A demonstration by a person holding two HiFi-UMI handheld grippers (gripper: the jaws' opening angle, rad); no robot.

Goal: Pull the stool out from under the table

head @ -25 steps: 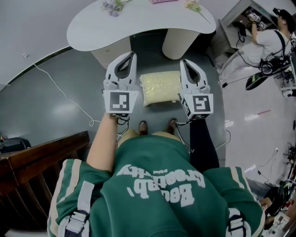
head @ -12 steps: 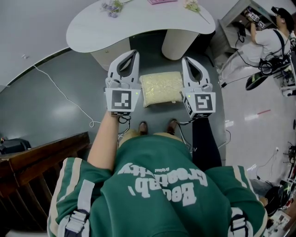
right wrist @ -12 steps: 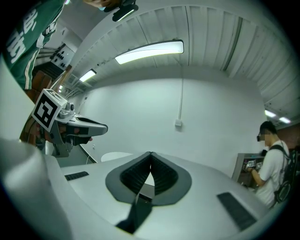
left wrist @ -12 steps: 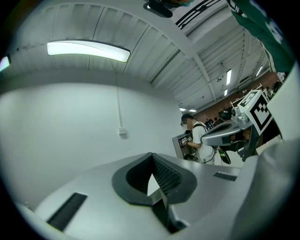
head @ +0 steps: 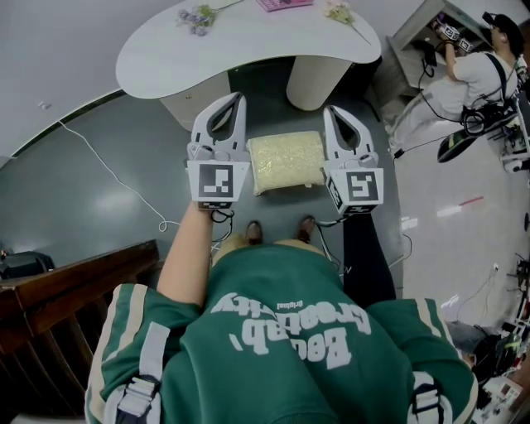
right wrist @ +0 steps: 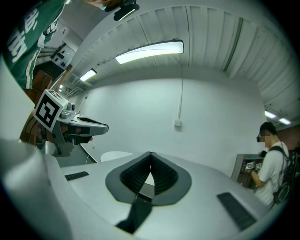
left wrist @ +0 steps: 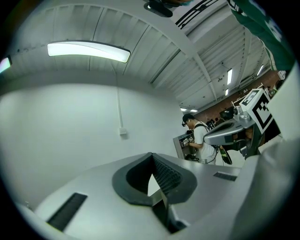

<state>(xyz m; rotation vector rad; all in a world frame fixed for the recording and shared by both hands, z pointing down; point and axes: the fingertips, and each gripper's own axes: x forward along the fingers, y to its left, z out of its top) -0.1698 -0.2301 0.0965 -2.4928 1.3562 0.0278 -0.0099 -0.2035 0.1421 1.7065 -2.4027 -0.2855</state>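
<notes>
The stool [head: 286, 161], with a pale yellow cushion, stands on the grey floor in front of the white table [head: 166, 58], just clear of its edge. My left gripper [head: 235, 99] hangs above the stool's left side, jaws shut and empty. On the stool's right side my right gripper [head: 330, 111] is also shut and empty. Both gripper views point up at the wall and ceiling. The left gripper [left wrist: 152, 157] and the right gripper [right wrist: 150, 154] show their pads closed together with nothing between them. The stool does not show in either gripper view.
Two table pedestals [head: 313, 79] stand just beyond the stool. Flowers [head: 197, 15] lie on the tabletop. A white cable [head: 108, 166] runs over the floor at left. Dark wooden furniture [head: 66, 290] is at lower left. A person in a white shirt [head: 484, 66] works at a cabinet at upper right.
Almost nothing: both grippers stay shut beside the stool, and the head view has drifted slightly.
</notes>
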